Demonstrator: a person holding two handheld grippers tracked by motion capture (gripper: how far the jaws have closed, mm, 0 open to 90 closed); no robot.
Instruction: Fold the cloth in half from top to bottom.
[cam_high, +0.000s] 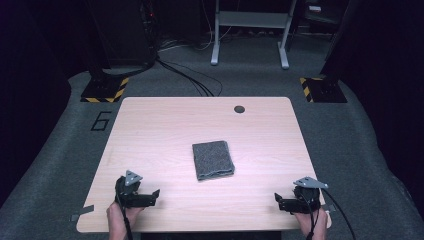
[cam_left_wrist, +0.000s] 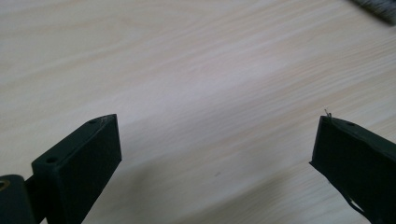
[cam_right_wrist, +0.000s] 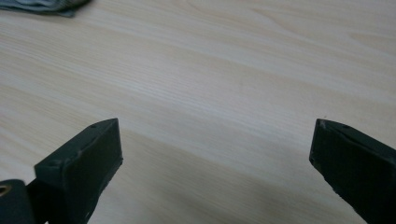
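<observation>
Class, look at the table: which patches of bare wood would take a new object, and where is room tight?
Bare wood lies left and right of the folded grey cloth, out to the table edges, and behind it up to the small dark hole. The near strip between the left tongs and right tongs is free too. Only the near corners, where the hands sit, are tight.

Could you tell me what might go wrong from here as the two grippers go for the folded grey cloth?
The folded cloth lies flat on the table, so open jaws may scrape the wood or pinch only the top layer, undoing the fold. The left gripper and right gripper both stand well short of it near the front edge; uneven reaches could drag the cloth sideways.
</observation>
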